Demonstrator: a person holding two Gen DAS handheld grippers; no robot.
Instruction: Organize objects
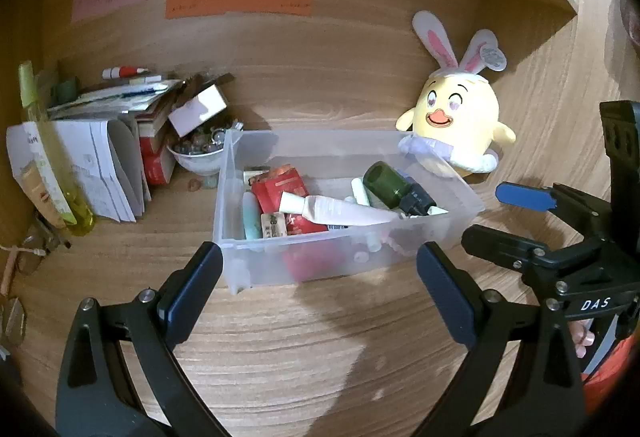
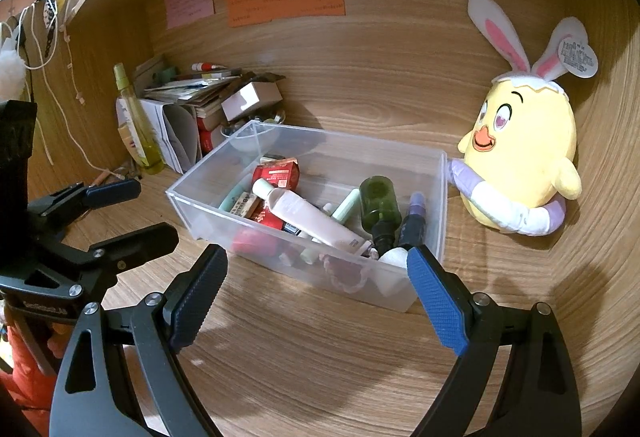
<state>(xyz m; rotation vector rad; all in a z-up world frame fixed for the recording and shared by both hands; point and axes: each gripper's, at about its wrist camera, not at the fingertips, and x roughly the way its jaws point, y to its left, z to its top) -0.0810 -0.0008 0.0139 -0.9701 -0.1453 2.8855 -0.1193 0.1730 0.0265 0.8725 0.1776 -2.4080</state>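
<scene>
A clear plastic bin [image 1: 256, 265] [image 2: 442, 197] sits on the wooden desk. It holds a white tube [image 1: 336, 211] [image 2: 312, 217], a green bottle [image 1: 390, 181] [image 2: 380, 199], red packets [image 1: 280, 189] [image 2: 276, 173] and several other small items. My left gripper [image 1: 318, 285] is open and empty just in front of the bin. My right gripper [image 2: 316, 291] is open and empty at the bin's near wall; it also shows at the right of the left wrist view [image 1: 500, 213].
A yellow chick plush with bunny ears [image 1: 456, 125] [image 2: 524, 153] touches the bin's far right corner. A pile of papers and books [image 1: 116, 141] [image 2: 180, 105], a yellow-green spray bottle [image 1: 44, 149] [image 2: 136, 121] and a bowl [image 1: 198, 153] stand at the left.
</scene>
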